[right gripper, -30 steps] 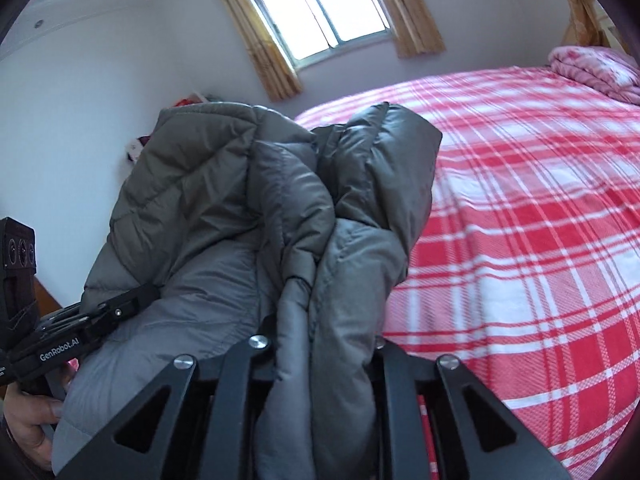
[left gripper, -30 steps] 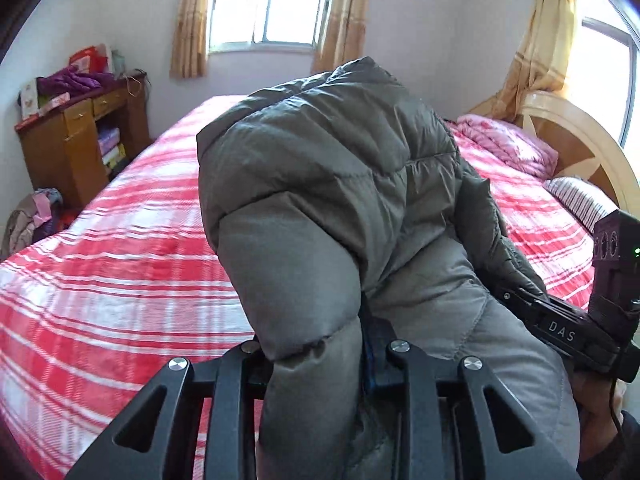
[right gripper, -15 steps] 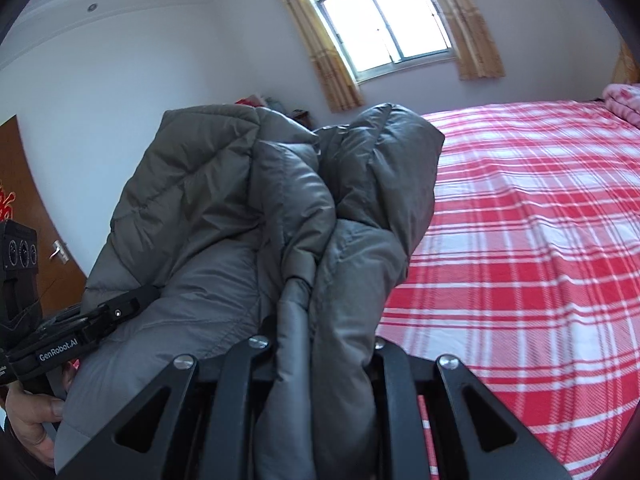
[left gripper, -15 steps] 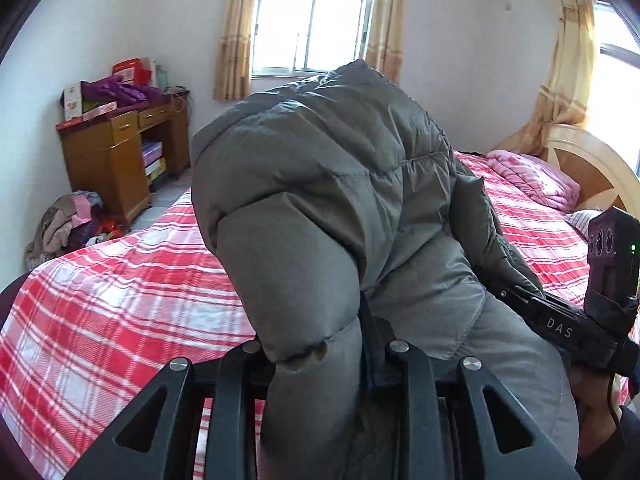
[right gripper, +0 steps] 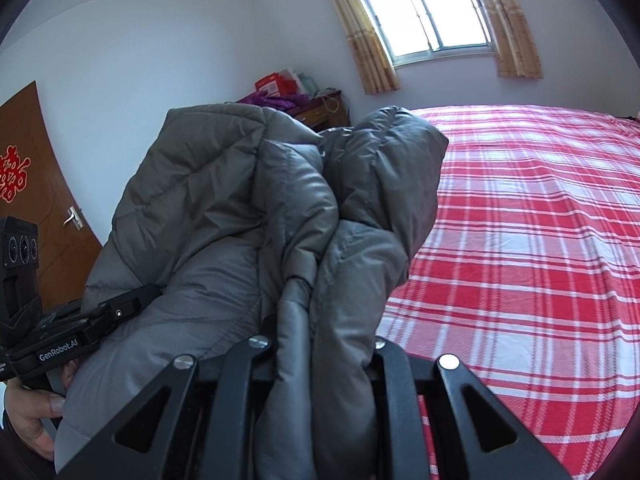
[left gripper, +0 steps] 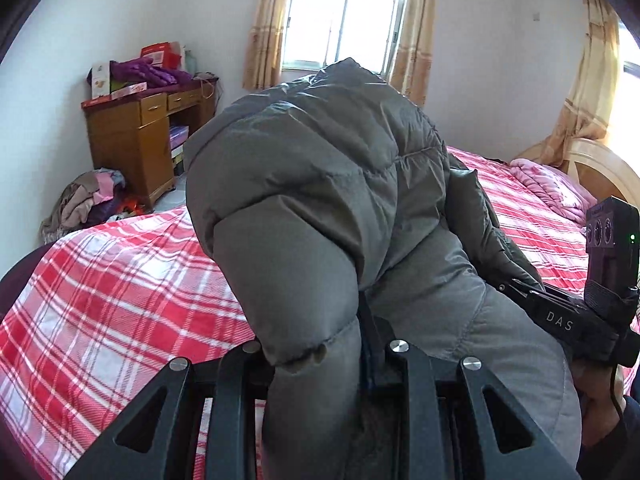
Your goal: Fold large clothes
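A grey puffy down jacket point(left gripper: 320, 184) is held up in the air between both grippers, above a bed with a red and white plaid sheet point(left gripper: 120, 280). My left gripper point(left gripper: 320, 360) is shut on a thick fold of the jacket, which hides its fingertips. My right gripper point(right gripper: 320, 352) is shut on another bunched fold of the same jacket point(right gripper: 248, 216). The right gripper also shows at the right of the left wrist view point(left gripper: 560, 320), and the left gripper at the left of the right wrist view point(right gripper: 80, 332). The jacket hangs bunched between them.
The plaid bed point(right gripper: 520, 240) stretches ahead and to the right. A wooden desk point(left gripper: 136, 136) with boxes and purple cloth stands by the far wall. A heap of clothes point(left gripper: 88, 204) lies on the floor. A pink quilt point(left gripper: 548, 188) and wooden headboard point(left gripper: 600, 168) are at the right. A brown door point(right gripper: 36, 184) is at the left.
Both grippers have lifted and tilted up with the jacket. The bed has dropped lower in both views, and more of the walls, desk and door shows. The grips have not changed.
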A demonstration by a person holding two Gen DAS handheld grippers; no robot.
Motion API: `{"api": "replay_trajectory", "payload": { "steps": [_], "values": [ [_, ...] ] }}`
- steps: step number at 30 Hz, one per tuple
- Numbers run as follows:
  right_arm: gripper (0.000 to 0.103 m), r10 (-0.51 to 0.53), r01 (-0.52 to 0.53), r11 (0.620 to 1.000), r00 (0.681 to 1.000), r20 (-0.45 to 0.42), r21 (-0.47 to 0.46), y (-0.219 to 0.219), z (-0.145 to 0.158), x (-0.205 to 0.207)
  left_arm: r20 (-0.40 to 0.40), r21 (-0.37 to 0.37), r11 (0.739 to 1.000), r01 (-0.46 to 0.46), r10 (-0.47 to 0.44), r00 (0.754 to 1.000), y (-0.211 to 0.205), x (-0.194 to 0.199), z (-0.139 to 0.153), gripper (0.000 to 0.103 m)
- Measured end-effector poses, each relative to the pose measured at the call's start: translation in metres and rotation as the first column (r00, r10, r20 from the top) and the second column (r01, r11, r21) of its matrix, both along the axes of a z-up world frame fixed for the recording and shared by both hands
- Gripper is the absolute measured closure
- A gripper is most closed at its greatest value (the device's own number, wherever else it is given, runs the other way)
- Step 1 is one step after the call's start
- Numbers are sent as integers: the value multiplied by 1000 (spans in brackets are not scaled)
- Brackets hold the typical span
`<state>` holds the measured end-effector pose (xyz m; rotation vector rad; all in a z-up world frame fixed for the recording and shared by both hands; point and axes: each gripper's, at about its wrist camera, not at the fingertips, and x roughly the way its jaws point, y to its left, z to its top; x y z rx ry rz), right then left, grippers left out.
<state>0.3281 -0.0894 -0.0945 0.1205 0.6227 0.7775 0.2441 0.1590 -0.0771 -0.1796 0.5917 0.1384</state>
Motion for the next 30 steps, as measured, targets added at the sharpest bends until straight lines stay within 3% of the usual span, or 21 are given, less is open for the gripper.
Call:
{"api": "replay_trajectory", "payload": {
  "steps": [17,22,27,30],
  "values": [
    [85,91,-100,991,990,-107,-86,65,-32,25,-114,-14,997,-82,80,990,51,-5,-43,75],
    [85,95,-114,984,985,-143,-134,79,-51,28,-157,-19,993,-115,111,981,61,-3,-65,66],
    [82,89,-114,983,981,-170,-145,82,-68,27,-182,-24,989,-148,141,973,66,-2,-78,45],
    [78,81,-111,981,979,-186,-158,83,-76,29,-190,-28,987,-161,153,970,68,-2,-83,39]
  ]
}}
